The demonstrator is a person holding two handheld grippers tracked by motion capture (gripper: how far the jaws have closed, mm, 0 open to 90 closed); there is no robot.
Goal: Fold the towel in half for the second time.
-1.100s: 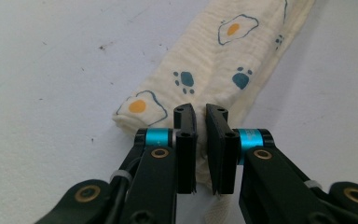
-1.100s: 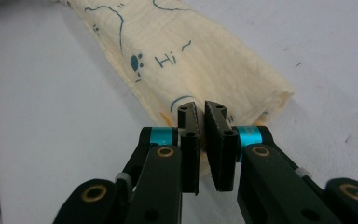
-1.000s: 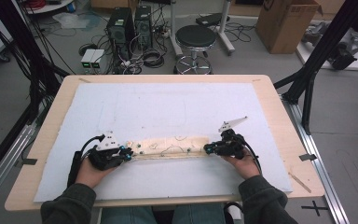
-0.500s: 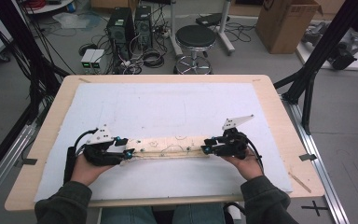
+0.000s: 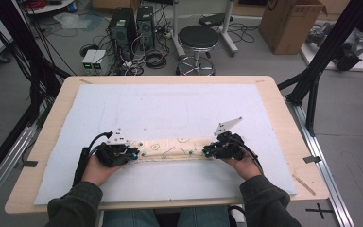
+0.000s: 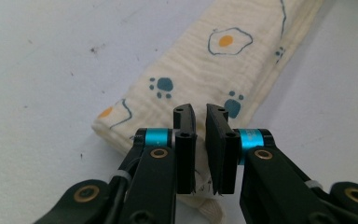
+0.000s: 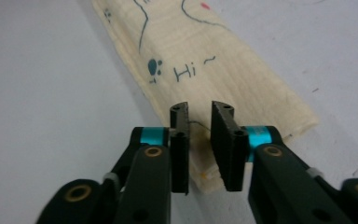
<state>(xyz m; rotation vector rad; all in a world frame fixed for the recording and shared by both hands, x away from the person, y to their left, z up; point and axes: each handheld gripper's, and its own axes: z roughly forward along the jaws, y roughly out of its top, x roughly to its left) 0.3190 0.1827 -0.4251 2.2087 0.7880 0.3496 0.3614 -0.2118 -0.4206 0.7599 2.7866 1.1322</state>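
A long folded cream cloth [image 5: 170, 150] printed with eggs, paw prints and "Hi~" lies crosswise on the white mat [image 5: 170, 109]. My left gripper [image 5: 134, 155] is at its left end and my right gripper [image 5: 207, 152] at its right end. In the left gripper view the jaws [image 6: 200, 114] have just been closing and stand nearly together, pinching the edge of the cloth's [image 6: 214, 60] end. In the right gripper view the jaws [image 7: 199, 112] have also just been closing, with the other end of the cloth [image 7: 205, 56] between them.
The mat covers most of a wooden table [image 5: 283, 109]. A thin wooden stick [image 5: 304, 184] lies near the table's right front corner. Behind the table stand a black stool [image 5: 197, 40], computer cases [image 5: 132, 23] and a cardboard box [image 5: 290, 23]. Black frame legs [image 5: 312, 80] rise at both sides.
My left gripper drew back to the left with wider jaws, then returned right onto the cloth's end. The right gripper's jaws opened and closed again with the hand almost still.
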